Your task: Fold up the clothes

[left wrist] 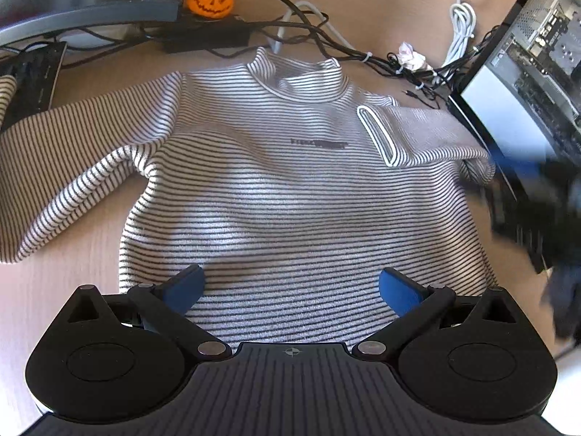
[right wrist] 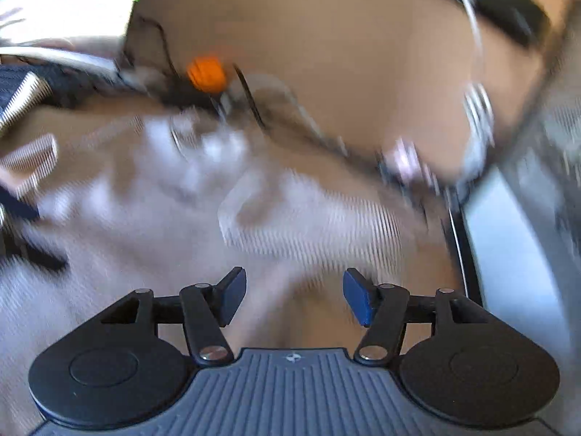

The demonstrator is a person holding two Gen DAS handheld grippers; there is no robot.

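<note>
Sweater (left wrist: 290, 181) — striped, with a high collar — lies flat on the wooden desk (left wrist: 72, 272), front up. One sleeve (left wrist: 417, 138) is folded in across the chest, its white-edged cuff pointing at the collar; the other sleeve (left wrist: 65, 167) stretches out flat toward the frame's left edge. The left gripper (left wrist: 290, 287) hangs over the hem, jaws spread wide with nothing between them. The right gripper (right wrist: 294, 298) also has its jaws apart and empty; its view is badly smeared, though the folded sleeve seems to lie just ahead. Behind the collar sit tangled cables (left wrist: 326, 40) and an orange pumpkin figure (left wrist: 210, 0).
</note>
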